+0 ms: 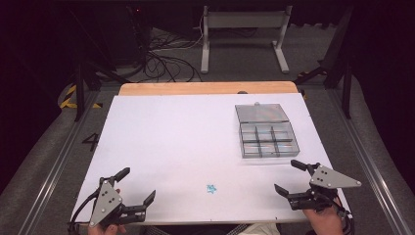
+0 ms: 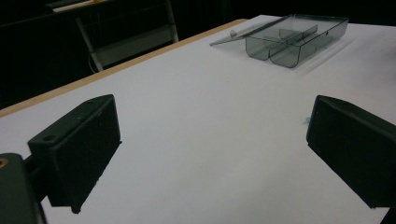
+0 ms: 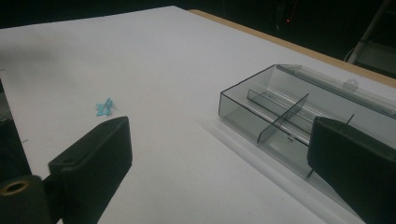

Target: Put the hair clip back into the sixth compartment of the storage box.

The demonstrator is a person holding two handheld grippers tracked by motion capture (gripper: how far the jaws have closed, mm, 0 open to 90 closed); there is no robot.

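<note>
A clear grey compartment box [image 1: 266, 136] lies with its lid open at the right of the white table; it also shows in the left gripper view [image 2: 289, 39] and in the right gripper view [image 3: 285, 119]. A small pile of light blue bits [image 1: 211, 188] rests near the front edge, between my hands, also seen beside my right gripper's jaw [image 3: 104, 107]. My left gripper [image 1: 136, 185] stands open at the front left with nothing between its jaws [image 2: 212, 154]. At the front right my right gripper [image 1: 289, 176] is open too, empty, just short of the box [image 3: 219, 163].
A white sheet [image 1: 186, 142] covers the table, with a wooden strip [image 1: 208, 88] along the far edge. Beyond it stand a metal frame [image 1: 242, 36] and cables [image 1: 166, 61] on the dark floor. Rails [image 1: 54, 161] run along both sides of the table.
</note>
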